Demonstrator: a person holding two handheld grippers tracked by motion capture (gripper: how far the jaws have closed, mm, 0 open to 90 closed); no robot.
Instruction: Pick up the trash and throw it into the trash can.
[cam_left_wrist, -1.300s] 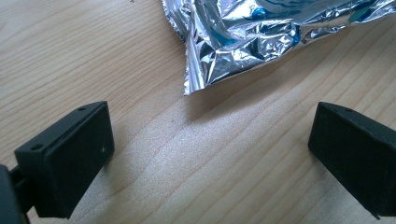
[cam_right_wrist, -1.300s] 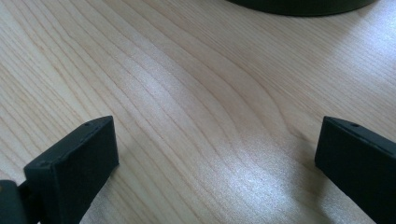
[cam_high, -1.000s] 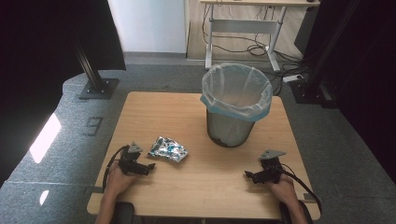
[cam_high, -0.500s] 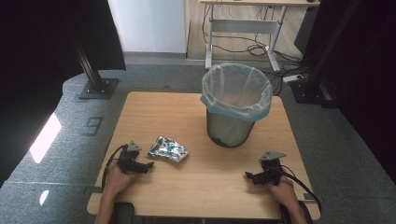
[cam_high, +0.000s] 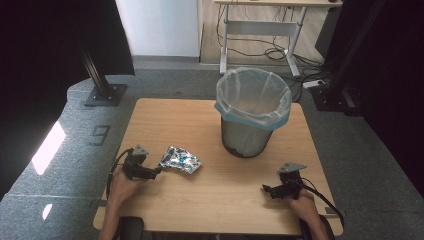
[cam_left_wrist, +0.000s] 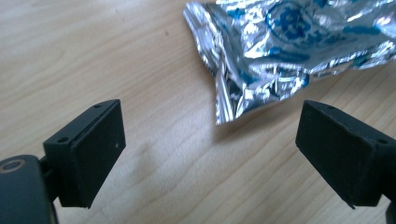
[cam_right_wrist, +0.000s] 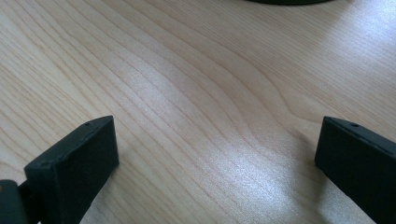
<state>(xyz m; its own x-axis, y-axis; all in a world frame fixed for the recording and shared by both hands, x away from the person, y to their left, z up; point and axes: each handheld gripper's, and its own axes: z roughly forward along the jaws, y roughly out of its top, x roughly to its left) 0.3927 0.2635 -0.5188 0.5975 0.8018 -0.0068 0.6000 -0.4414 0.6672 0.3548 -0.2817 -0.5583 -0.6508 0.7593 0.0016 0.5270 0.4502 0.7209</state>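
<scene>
- Wooden table (cam_high: 210, 200); crumpled silver-and-blue foil wrapper (cam_high: 180, 160) lies flat on it, near-left.
- Left gripper (cam_high: 152, 171) low at the near-left edge, jaws spread wide, holding nothing; wrapper's corner (cam_left_wrist: 261, 60) just beyond its tips.
- Right gripper (cam_high: 267, 190) near-right, jaws spread, over bare wood (cam_right_wrist: 201, 102).
- Mesh bin (cam_high: 250, 112) with plastic liner stands far-centre-right.

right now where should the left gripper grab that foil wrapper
Probably the crumpled corner of the foil wrapper nearest the open left gripper, approached low along the table: that corner juts toward the jaws, and the wrapper lies flat.
</scene>
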